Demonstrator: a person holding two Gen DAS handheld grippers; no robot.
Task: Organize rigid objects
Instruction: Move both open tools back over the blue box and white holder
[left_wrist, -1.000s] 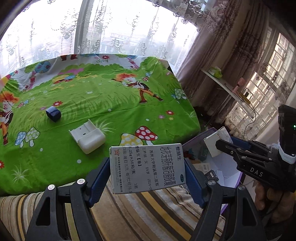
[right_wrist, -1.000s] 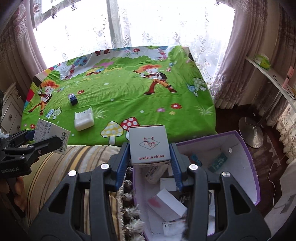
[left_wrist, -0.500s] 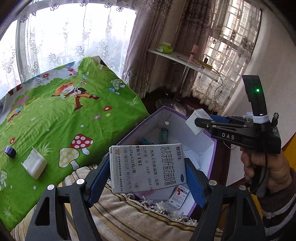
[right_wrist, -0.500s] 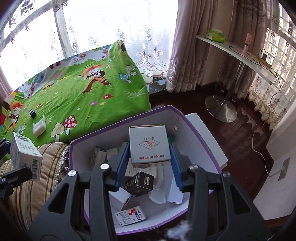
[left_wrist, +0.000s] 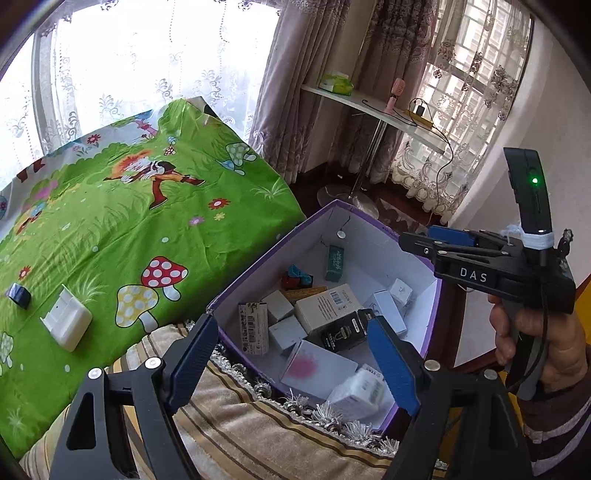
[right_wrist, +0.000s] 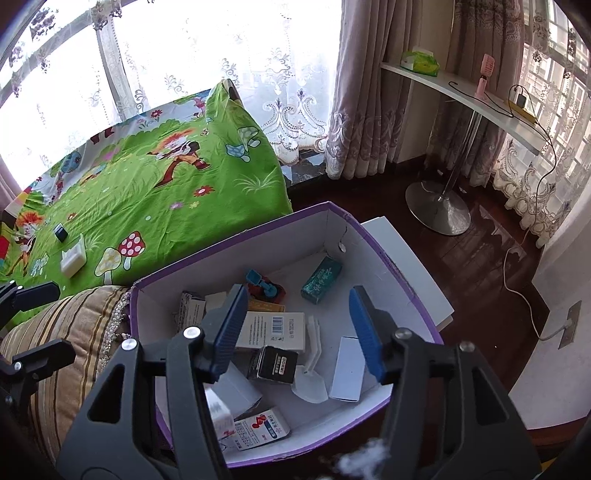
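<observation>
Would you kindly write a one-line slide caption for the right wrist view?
Right gripper, jaws open and empty, above the purple storage box of small cartons beside the green cartoon bedsheet.

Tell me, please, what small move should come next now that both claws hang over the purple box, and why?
Probably swing one claw back to the green sheet for the white case or the small dark box. Both the left claw and right claw have just been opening and hold nothing, the purple box already holds many packets, and those two remain outside.
</observation>
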